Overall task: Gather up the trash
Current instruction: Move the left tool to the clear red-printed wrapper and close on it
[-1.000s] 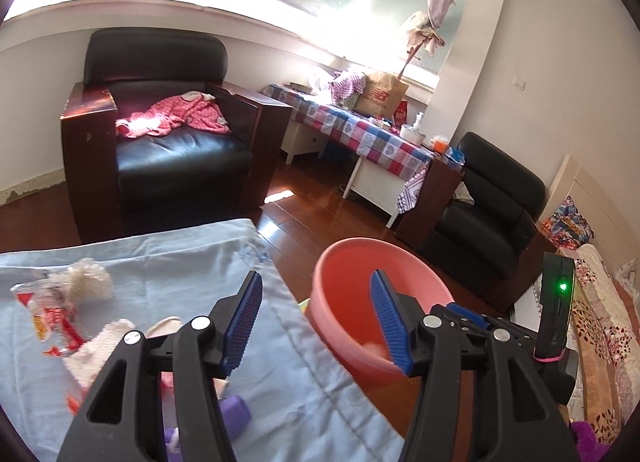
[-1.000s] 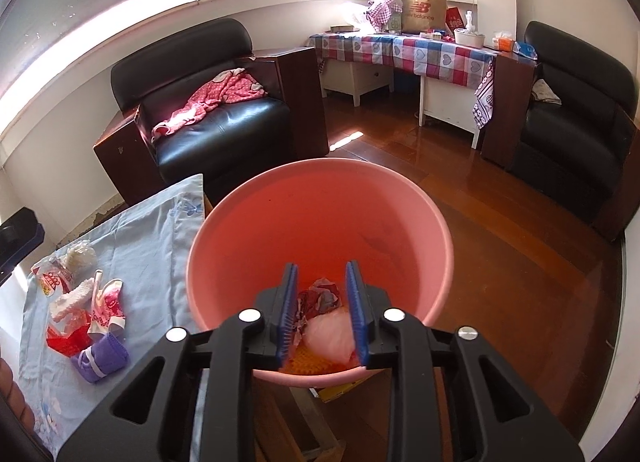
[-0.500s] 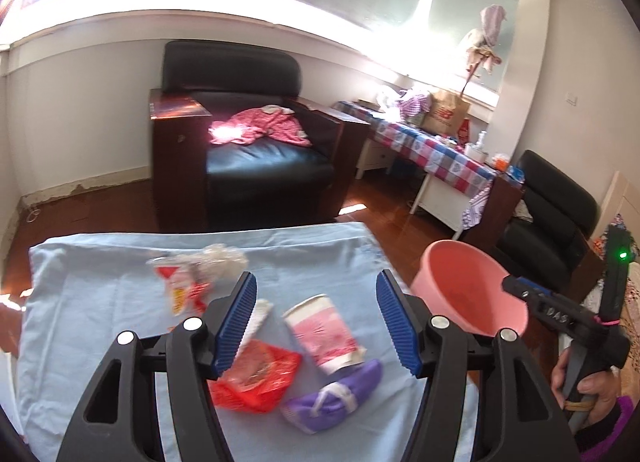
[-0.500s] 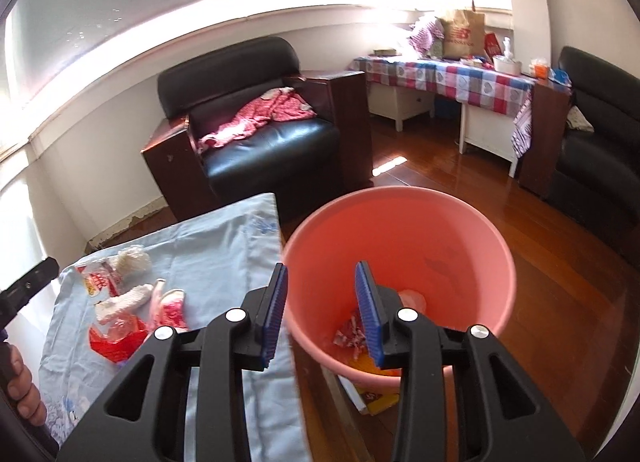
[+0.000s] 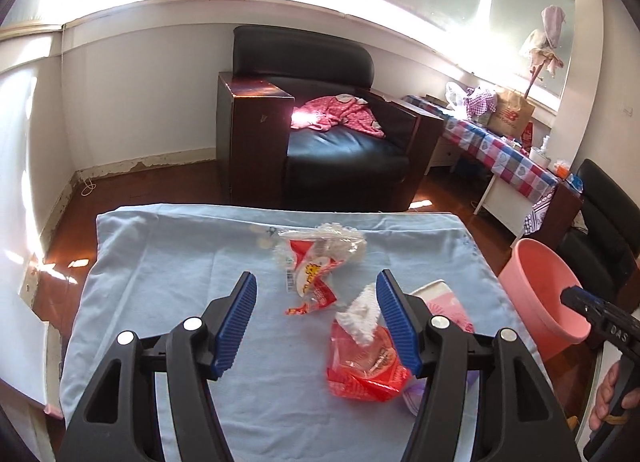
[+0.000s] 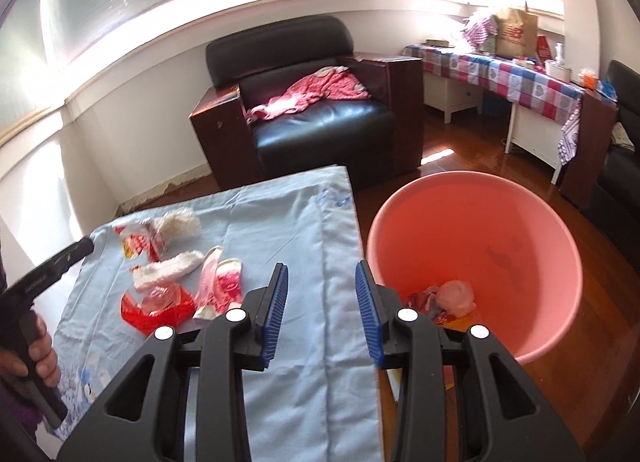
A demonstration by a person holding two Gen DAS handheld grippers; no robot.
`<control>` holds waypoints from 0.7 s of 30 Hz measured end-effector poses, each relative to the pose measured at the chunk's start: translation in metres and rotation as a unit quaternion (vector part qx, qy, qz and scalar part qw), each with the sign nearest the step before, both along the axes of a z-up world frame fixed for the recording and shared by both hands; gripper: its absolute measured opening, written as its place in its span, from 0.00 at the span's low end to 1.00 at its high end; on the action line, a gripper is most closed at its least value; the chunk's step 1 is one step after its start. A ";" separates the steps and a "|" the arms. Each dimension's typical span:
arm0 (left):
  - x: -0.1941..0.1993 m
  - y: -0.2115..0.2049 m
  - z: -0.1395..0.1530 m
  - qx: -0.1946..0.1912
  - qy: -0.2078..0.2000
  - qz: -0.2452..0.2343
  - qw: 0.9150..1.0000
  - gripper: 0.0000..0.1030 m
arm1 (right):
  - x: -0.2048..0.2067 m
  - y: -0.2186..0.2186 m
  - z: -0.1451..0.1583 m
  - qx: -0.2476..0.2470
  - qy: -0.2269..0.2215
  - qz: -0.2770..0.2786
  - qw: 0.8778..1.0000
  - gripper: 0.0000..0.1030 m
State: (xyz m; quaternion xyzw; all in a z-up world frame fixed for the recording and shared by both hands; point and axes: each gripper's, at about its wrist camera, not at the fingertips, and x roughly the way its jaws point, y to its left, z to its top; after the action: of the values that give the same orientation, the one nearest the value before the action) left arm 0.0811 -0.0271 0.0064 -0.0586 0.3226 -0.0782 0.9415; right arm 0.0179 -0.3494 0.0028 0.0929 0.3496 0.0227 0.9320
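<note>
Trash lies on a light blue cloth (image 5: 192,262) over a table. A clear and red snack wrapper (image 5: 316,262) sits in the middle. A red plastic bag (image 5: 366,370) with white tissue (image 5: 362,320) lies nearer, and a pink paper cup (image 5: 444,304) lies flattened to its right. My left gripper (image 5: 316,318) is open and empty above the wrappers. My right gripper (image 6: 322,314) is open and empty over the cloth's right edge (image 6: 344,262). The pink basin (image 6: 472,262) beside it holds several bits of trash (image 6: 444,300).
A black armchair (image 5: 332,133) with a pink garment stands behind the table. A long table with a checked cloth (image 5: 500,153) runs along the right wall. A second black chair (image 5: 608,221) stands behind the basin. The floor is dark wood.
Both grippers have swung left from the basin toward the cloth. The right gripper's jaws have opened wider. The left gripper now hangs over the wrappers.
</note>
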 end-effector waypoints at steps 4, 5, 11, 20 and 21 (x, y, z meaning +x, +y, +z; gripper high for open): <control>0.022 0.001 -0.007 0.000 0.007 -0.002 1.000 0.60 | 0.003 0.011 -0.005 0.011 0.012 0.027 0.999 0.35; 0.027 0.001 -0.010 0.000 0.013 -0.003 1.000 0.60 | 0.005 0.014 -0.006 0.012 0.015 0.035 0.999 0.35; 0.053 -0.002 -0.030 -0.002 0.035 -0.010 0.999 0.54 | 0.011 0.031 -0.012 0.013 0.029 0.067 0.997 0.35; 0.059 0.000 -0.046 -0.004 0.049 -0.018 0.999 0.06 | 0.028 0.052 -0.018 0.059 0.063 0.108 0.990 0.34; 0.057 0.002 -0.046 -0.006 0.046 -0.018 0.999 0.05 | 0.030 0.055 -0.019 0.064 0.066 0.112 0.989 0.34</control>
State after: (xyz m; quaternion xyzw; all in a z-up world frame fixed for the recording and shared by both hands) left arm 0.1385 -0.0253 -0.0392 -0.0619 0.3663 -0.0943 0.9236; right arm 0.0480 -0.2947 -0.0159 0.1135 0.4162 0.1433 0.8907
